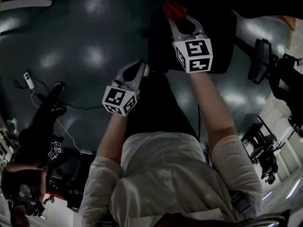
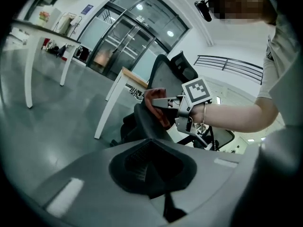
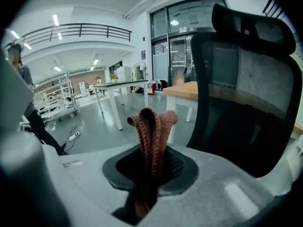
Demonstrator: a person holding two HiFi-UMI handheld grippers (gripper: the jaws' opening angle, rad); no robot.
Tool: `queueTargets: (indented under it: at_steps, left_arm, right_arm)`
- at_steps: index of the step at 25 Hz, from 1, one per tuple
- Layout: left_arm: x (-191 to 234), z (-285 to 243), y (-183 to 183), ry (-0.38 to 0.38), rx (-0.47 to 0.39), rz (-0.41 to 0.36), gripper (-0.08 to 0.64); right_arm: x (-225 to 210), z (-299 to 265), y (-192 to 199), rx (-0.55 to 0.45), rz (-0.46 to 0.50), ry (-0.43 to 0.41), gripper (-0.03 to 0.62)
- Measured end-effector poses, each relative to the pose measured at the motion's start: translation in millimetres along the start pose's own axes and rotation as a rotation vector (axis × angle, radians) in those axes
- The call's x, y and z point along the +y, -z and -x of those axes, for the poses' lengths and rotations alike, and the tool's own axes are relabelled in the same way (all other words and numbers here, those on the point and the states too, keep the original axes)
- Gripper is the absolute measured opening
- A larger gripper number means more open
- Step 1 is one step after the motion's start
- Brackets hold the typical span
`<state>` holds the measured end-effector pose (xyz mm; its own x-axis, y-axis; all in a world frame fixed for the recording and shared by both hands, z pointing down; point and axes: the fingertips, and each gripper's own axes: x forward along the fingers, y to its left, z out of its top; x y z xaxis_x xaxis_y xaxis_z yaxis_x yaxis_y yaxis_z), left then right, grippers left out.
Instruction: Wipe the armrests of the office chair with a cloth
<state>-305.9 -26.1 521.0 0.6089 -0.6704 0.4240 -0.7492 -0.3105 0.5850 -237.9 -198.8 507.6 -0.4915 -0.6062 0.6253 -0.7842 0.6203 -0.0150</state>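
Observation:
The black mesh office chair (image 3: pixel 241 93) stands close in front of me on the right, its seat a dark mass (image 1: pixel 213 37) in the head view. My right gripper (image 1: pixel 177 17) is shut on a reddish knitted cloth (image 3: pixel 151 136), whose folded end sticks up past the jaws. In the left gripper view that cloth (image 2: pixel 155 105) rests against a dark curved part of the chair (image 2: pixel 141 124). My left gripper (image 1: pixel 141 69) hangs lower and to the left of the right one, shut with nothing between its pads.
White-legged tables (image 2: pixel 31 46) and a wood-topped table (image 3: pixel 182 90) stand on the grey floor. A power strip with a cable (image 1: pixel 28 79) lies at the left. Another dark chair (image 1: pixel 260 60) is at the right. A person (image 3: pixel 26 86) stands by carts far left.

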Motion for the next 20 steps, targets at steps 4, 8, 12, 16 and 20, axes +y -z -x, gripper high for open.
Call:
queueTargets:
  at_steps: [4,8,12,16,20]
  left_arm:
    - [-9,-11,10,0.063,0.027,0.08,0.011]
    - [-11,-12,11,0.072,0.023,0.105,0.006]
    - [-12,-12,12,0.053,0.027,0.067,0.015]
    - [-5,-10,23,-0.024,0.06,0.041,0.017]
    - [-7,-9,36,-0.016,0.086,0.045,0.017]
  right_arm:
    - [14,-9,2,0.037,0.054,-0.043,0.052]
    - [43,-7,5,0.112,0.119,-0.15,0.051]
    - [76,9,19,0.156,0.137,-0.253,0.049]
    - [101,38,41,0.148,0.098,-0.289,0.048]
    - [126,71,65,0.145,0.032,-0.325,0.048]
